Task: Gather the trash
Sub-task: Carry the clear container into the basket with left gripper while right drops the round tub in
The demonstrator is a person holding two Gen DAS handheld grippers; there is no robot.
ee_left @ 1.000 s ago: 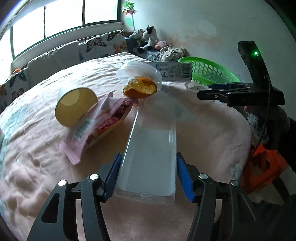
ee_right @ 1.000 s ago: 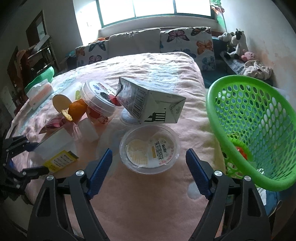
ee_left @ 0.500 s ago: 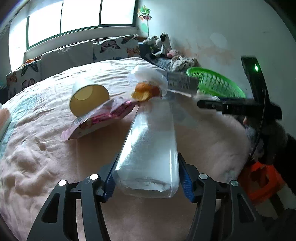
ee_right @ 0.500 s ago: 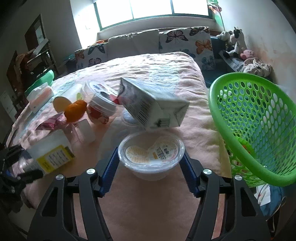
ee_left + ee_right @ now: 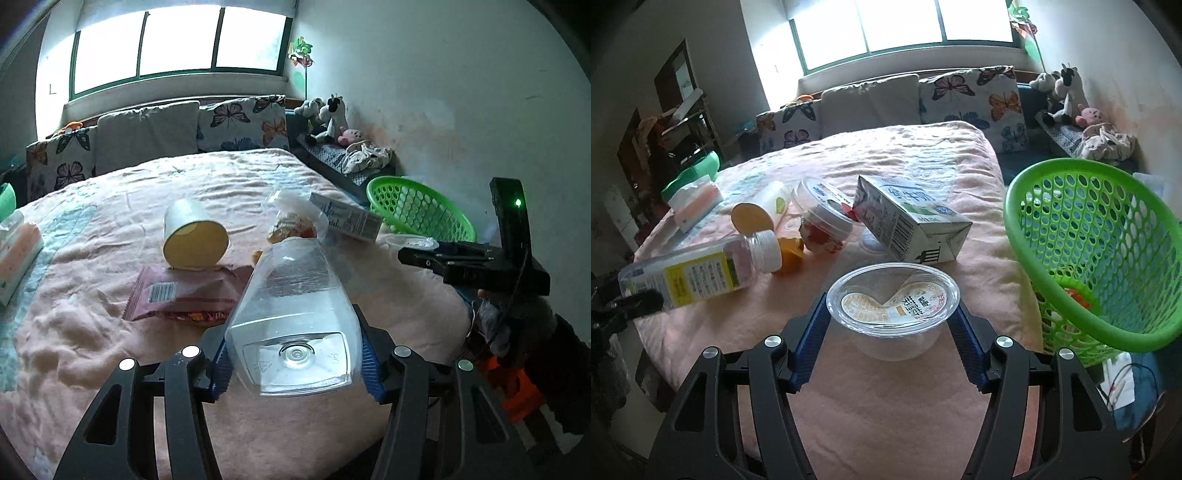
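Observation:
My left gripper [image 5: 295, 354] is shut on a clear plastic bottle [image 5: 295, 295], gripped near its base and held off the pink bed [image 5: 110, 350]. The right wrist view shows that bottle [image 5: 690, 275] with a yellow label and white cap, tilted above the bed's left side. My right gripper [image 5: 890, 328] is shut on a clear lidded bowl [image 5: 892, 299], its blue pads pressing the rim on both sides, lifted above the blanket. A green basket [image 5: 1108, 236] hangs off the bed's right edge, beside the bowl, with something red-orange inside.
On the bed lie a milk carton [image 5: 912, 225], a lidded cup with red contents [image 5: 823, 218], a tipped paper cup [image 5: 195, 236], a pink snack wrapper [image 5: 188, 295] and an orange piece [image 5: 790, 251]. A tissue pack [image 5: 696, 201] sits far left. Pillows line the back.
The right gripper closed on the bowl and raised it off the blanket. The left gripper lifted the bottle, whose base now tips toward the camera.

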